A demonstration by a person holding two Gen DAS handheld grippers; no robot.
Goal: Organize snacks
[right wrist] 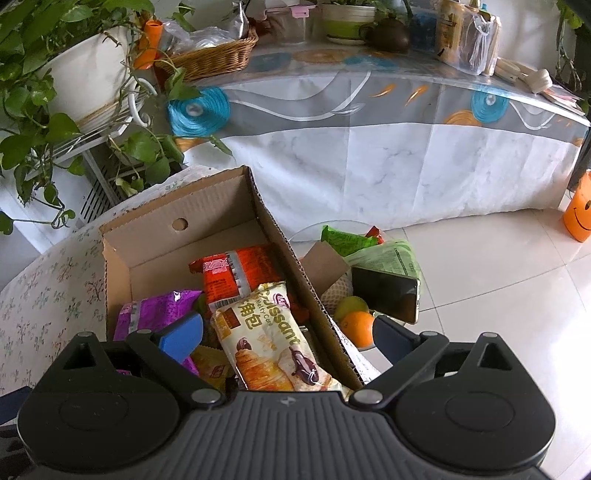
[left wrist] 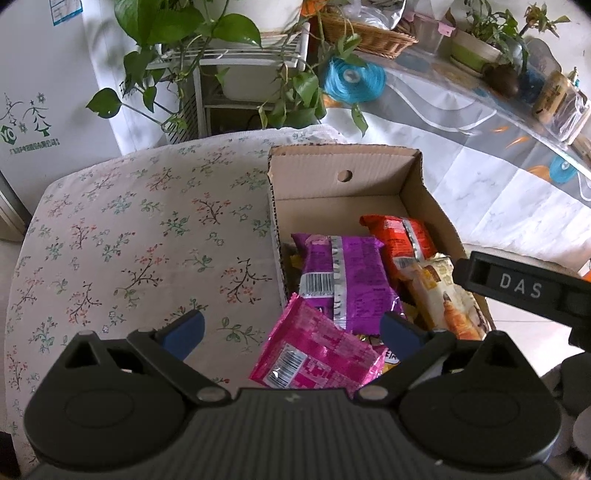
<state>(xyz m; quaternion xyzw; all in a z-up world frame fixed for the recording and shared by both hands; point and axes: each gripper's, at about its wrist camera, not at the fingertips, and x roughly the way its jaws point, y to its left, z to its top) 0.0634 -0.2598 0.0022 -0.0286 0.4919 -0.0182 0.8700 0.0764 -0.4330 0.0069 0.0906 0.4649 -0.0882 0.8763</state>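
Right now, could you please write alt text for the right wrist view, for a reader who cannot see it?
An open right gripper hovers above a cardboard box holding a croissant packet, a red packet and a purple packet. An orange and a phone lie beside the box.

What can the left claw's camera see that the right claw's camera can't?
Only the left camera shows the pink packet leaning on the box's near edge, most of the flowery cloth, and the other claw's finger marked DAS.

Only the right camera shows the orange, the phone, the green packets and the smiley cup, all outside the box.

Both show the box, with the purple packet, red packet and croissant packet inside, plus the plant and basket.
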